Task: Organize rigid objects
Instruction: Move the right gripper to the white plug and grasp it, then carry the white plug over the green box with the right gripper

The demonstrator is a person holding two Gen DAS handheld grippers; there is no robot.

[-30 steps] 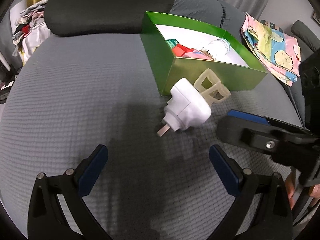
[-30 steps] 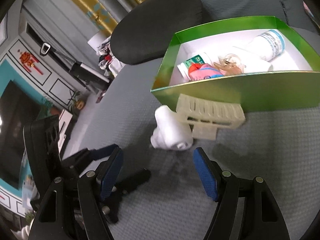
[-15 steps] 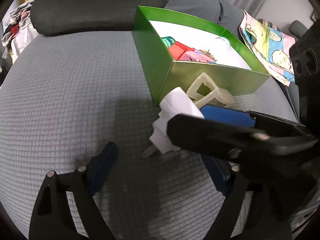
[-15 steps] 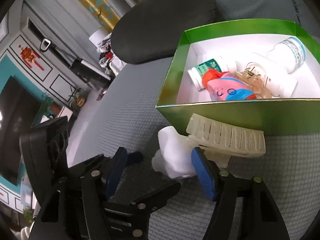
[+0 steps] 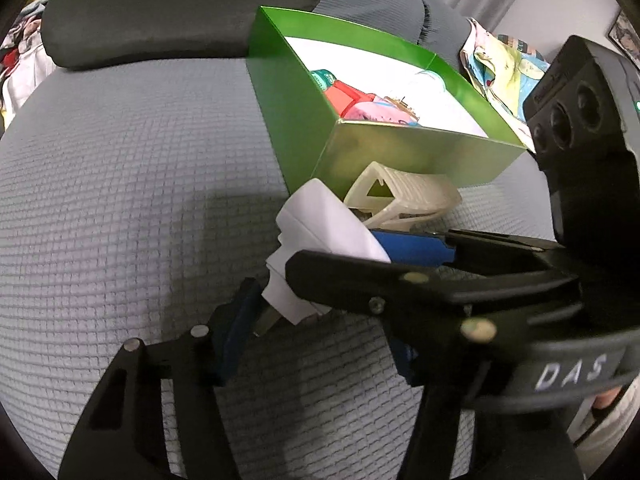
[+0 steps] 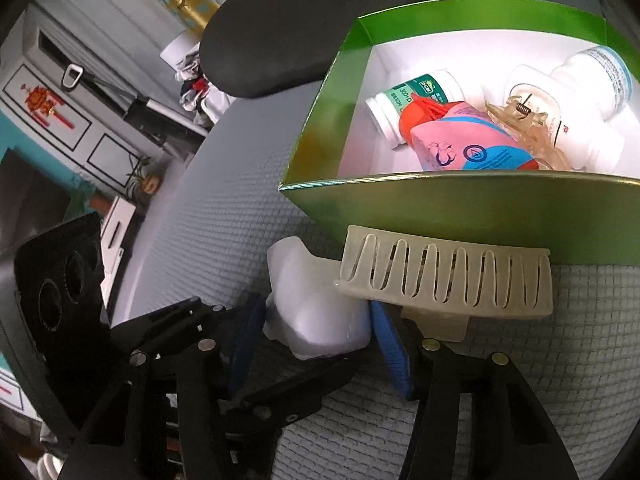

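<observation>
A white plug adapter (image 5: pixel 320 232) (image 6: pixel 316 312) lies on the grey cushion beside a cream hair claw clip (image 5: pixel 400 196) (image 6: pixel 444 280), both just in front of the green box (image 5: pixel 400 152) (image 6: pixel 480 208). My right gripper (image 6: pixel 316 344) has its blue pads on both sides of the adapter, closed around it. My left gripper (image 5: pixel 316 332) is open, its fingers straddling the adapter's pin end from below. The right gripper's arm crosses the left wrist view (image 5: pixel 440 280).
The green box holds white bottles (image 6: pixel 420 92), a pink and orange bottle (image 6: pixel 460 140) and a clear hair clip (image 6: pixel 524 116). A dark cushion (image 5: pixel 180 4) lies behind. A patterned cloth (image 5: pixel 504 64) lies to the right of the box.
Both grippers moved in on the adapter. The right gripper's pads went from wide apart to closed around it, and the left gripper came up under its pin end.
</observation>
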